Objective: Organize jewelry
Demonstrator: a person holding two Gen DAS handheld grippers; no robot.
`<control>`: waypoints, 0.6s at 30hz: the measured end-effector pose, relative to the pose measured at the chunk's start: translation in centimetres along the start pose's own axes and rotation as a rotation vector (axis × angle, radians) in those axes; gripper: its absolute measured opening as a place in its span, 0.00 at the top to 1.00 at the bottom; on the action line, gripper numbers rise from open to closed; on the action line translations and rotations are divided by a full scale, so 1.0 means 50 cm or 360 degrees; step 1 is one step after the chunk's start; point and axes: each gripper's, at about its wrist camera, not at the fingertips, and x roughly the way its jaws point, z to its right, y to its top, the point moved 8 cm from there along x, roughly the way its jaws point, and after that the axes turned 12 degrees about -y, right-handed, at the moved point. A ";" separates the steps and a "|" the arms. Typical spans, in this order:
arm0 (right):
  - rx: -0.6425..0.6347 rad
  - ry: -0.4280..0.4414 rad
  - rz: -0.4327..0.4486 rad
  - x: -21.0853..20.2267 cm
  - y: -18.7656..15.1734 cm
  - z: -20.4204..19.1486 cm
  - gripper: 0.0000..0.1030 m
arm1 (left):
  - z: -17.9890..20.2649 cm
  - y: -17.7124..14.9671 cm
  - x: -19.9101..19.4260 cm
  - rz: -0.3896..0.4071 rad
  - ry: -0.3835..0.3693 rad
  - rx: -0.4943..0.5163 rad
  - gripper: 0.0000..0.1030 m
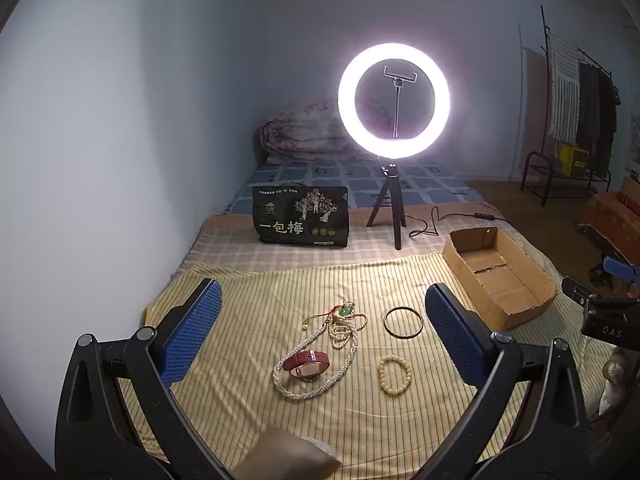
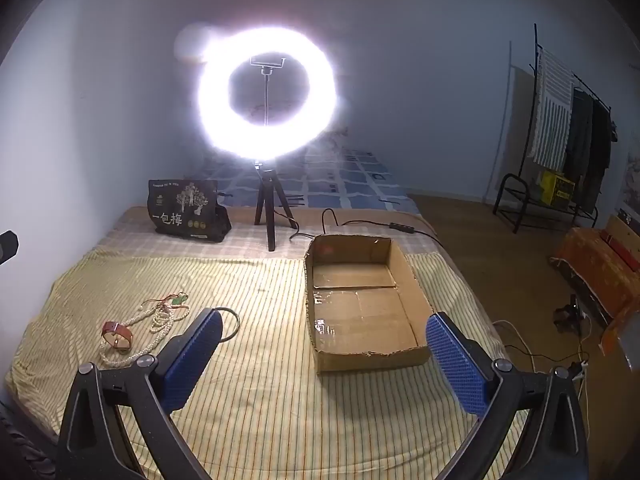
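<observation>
Jewelry lies on the striped yellow cloth [image 1: 280, 420]: a red-strap watch [image 1: 306, 364] inside a long pearl necklace [image 1: 348, 360], a smaller bead string with a green pendant [image 1: 344, 312], a dark bangle [image 1: 403, 321] and a cream bead bracelet [image 1: 395, 375]. My left gripper [image 1: 322, 340] is open and empty, hovering above them. An open cardboard box [image 2: 360, 312] sits to the right, with nothing in it. My right gripper [image 2: 324, 344] is open and empty in front of the box. In the right wrist view the watch [image 2: 117, 334] and bangle [image 2: 232, 322] lie at left.
A lit ring light on a tripod [image 1: 394, 120] and a black snack bag [image 1: 300, 216] stand behind the cloth, with a cable [image 1: 440, 220] beside them. A wall runs along the left. A floor with a clothes rack [image 2: 560, 140] lies to the right.
</observation>
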 end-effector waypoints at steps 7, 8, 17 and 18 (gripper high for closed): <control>-0.0010 -0.0030 0.0021 -0.003 0.001 0.003 0.00 | -0.009 -0.007 0.007 -0.0021 -0.0028 -0.0025 0.00; -0.0010 -0.0028 0.0020 -0.004 0.000 0.003 0.00 | -0.007 0.001 0.005 -0.0025 -0.0031 -0.0021 0.00; -0.0008 -0.0033 -0.0007 0.008 -0.004 0.005 0.00 | 0.003 -0.004 0.005 -0.0024 -0.0031 -0.0013 0.00; -0.0006 -0.0031 -0.0010 0.009 -0.005 0.005 0.00 | 0.003 -0.004 0.004 -0.0024 -0.0032 -0.0014 0.00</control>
